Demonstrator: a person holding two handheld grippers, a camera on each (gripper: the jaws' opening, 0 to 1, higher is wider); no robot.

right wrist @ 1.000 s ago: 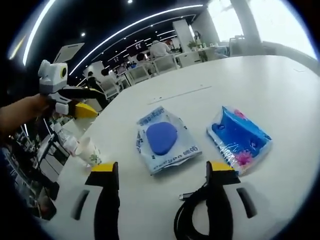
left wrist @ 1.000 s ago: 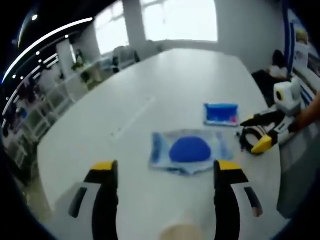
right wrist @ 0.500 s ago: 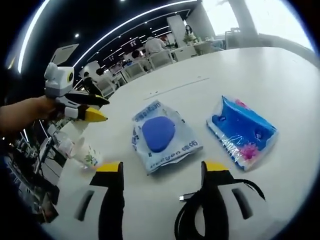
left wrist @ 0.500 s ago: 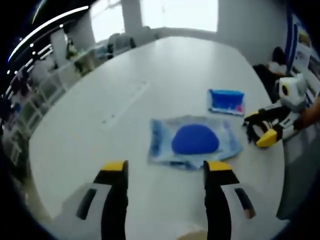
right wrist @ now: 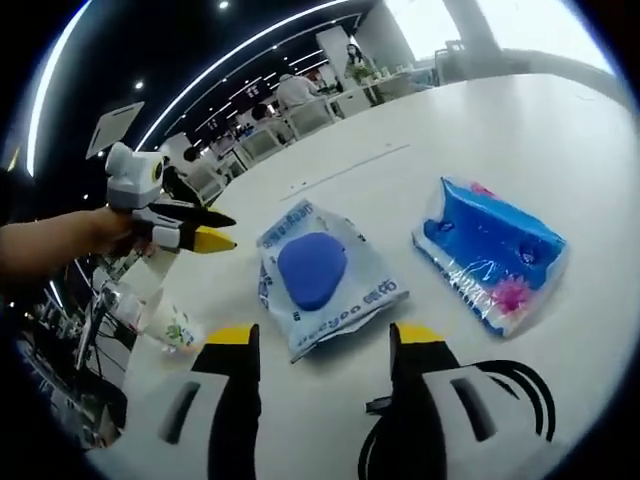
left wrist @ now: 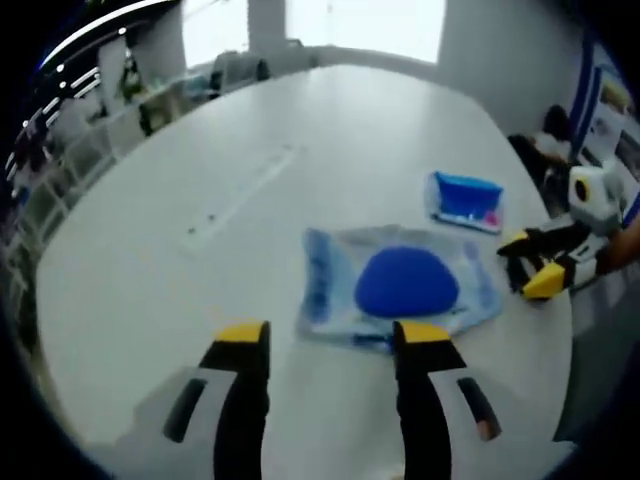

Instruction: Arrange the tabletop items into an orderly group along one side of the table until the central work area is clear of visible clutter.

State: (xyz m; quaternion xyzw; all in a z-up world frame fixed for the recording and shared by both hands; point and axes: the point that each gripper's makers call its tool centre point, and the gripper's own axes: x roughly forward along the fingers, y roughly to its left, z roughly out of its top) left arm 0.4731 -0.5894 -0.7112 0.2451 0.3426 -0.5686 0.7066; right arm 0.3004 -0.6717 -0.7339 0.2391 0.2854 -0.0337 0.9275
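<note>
White table [left wrist: 200,130], office behind

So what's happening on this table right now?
A person holds a gripper in each hand over a white table. The left gripper hangs with open jaws just short of a pale wipes pack with a blue oval lid. The right gripper, also open and holding nothing, faces the same pack, with a blue tissue pack beside it and a coiled black cable close under its jaws. A paper cup sits near the table edge. Nothing is grouped yet.
</note>
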